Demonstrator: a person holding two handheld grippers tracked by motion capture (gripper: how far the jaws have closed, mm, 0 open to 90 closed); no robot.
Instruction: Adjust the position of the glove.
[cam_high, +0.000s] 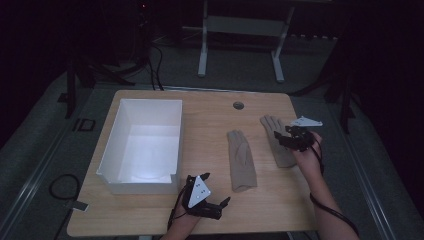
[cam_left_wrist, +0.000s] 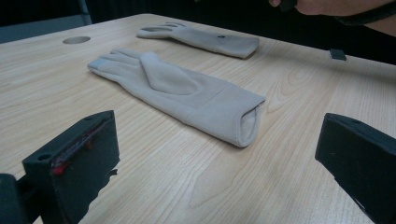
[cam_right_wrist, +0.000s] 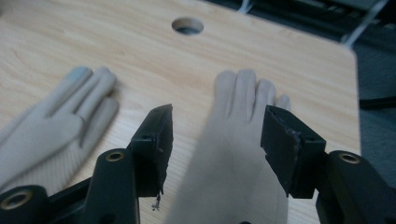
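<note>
Right-hand glove (cam_high: 278, 140): lies flat on the table's right part, fingers pointing to the far edge, cuff toward the person. It sits under the right gripper, so it looks like the thing being gone for.
Right gripper (cam_high: 295, 139): hovers above that glove. In the right gripper view its jaws stand apart on either side of the glove (cam_right_wrist: 233, 154), pads off the cloth and nothing pinched. Straddling the glove lengthwise would suit a grab of its middle or cuff, I judge.
Left-hand glove (cam_high: 242, 159): lies flat just beside the other, apart from it, thumb folded across the palm and open cuff (cam_left_wrist: 250, 125) facing the left gripper. Nothing touches it.
Left gripper (cam_high: 209, 199): rests low near the front edge, close to the box's near corner; jaws wide apart and empty, aimed at the nearer glove's cuff, seemingly waiting.
White box (cam_high: 114, 145): open, empty, on the table's left part; a likely place for the gloves.
Table (cam_high: 210, 125): light wood, with a round cable hole (cam_high: 238, 105) near the far edge.
</note>
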